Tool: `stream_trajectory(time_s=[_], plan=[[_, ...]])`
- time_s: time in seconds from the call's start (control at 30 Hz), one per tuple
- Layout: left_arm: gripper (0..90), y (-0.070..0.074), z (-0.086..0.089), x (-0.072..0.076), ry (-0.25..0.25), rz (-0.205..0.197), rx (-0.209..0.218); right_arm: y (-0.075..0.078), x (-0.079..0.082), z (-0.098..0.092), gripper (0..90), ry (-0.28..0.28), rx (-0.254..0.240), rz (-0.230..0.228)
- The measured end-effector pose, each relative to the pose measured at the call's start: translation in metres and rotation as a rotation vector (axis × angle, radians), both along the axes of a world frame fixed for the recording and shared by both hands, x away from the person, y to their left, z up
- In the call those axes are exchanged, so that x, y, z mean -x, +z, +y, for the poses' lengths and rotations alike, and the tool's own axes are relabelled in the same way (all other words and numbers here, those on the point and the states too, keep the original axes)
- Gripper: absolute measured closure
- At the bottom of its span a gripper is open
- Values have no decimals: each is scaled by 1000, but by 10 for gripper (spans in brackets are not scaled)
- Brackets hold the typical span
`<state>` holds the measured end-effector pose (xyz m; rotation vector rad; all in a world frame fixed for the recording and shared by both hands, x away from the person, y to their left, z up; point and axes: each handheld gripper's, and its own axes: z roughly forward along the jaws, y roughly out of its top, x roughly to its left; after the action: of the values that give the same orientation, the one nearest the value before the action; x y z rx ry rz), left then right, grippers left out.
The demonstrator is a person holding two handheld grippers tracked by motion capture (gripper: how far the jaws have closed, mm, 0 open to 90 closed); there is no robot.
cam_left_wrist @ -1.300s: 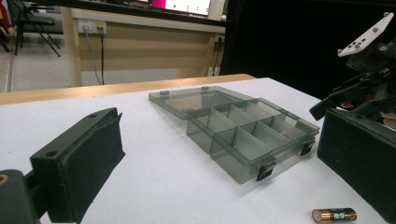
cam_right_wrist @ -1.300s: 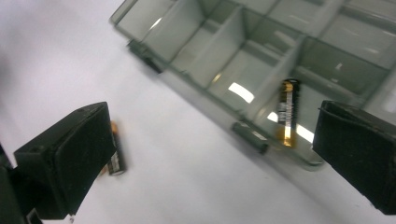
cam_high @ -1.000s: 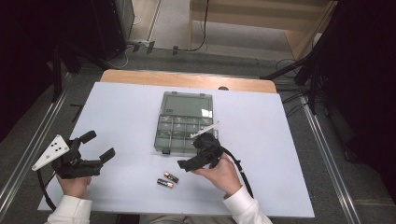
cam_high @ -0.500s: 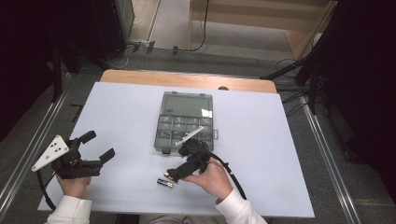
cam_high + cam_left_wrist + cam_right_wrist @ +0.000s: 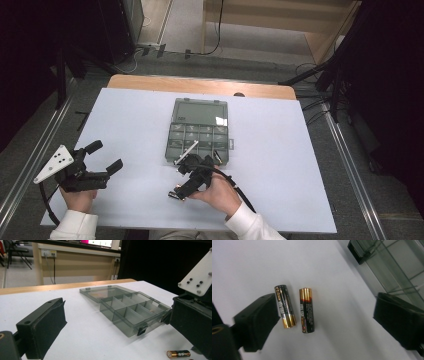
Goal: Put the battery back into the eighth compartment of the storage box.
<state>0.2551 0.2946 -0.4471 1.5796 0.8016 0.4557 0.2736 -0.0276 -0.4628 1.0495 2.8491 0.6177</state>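
The white worktop [image 5: 125,115] carries an open compartment box [image 5: 200,131], lid flat for loading. The idle left gripper [image 5: 102,159] rests with fingers apart. The right gripper [image 5: 325,315] — fingers just narrowing, gripping nothing — straddles two AA batteries [image 5: 295,307] beside the box.

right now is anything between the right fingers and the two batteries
Nothing visible. The right gripper hangs open above the two batteries, which lie side by side on bare table between its fingers. The open box sits off to one side, apart from them.
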Motion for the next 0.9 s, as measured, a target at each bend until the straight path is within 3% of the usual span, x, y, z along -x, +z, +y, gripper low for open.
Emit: stream_trajectory(time_s=[0.07,0.13,0.33,0.5,0.53,0.77,0.9], plan=[[0,0,0,0,-2,-2,-1,-2,-1,5,147,20,23,-6],[0,0,0,0,-1,-1,-5,-4,-1,8,168,39,35,9],[0,0,1,2,-1,-2,0,-7,-2,13,360,71,96,54],[0,0,1,2,-7,-3,11,-12,-3,16,693,100,117,115],[0,0,1,2,-6,-1,8,-12,-2,17,753,98,126,104],[0,0,1,2,-8,0,18,-10,-3,14,780,100,111,121],[0,0,1,2,-9,0,17,-6,-3,11,780,101,76,124]])
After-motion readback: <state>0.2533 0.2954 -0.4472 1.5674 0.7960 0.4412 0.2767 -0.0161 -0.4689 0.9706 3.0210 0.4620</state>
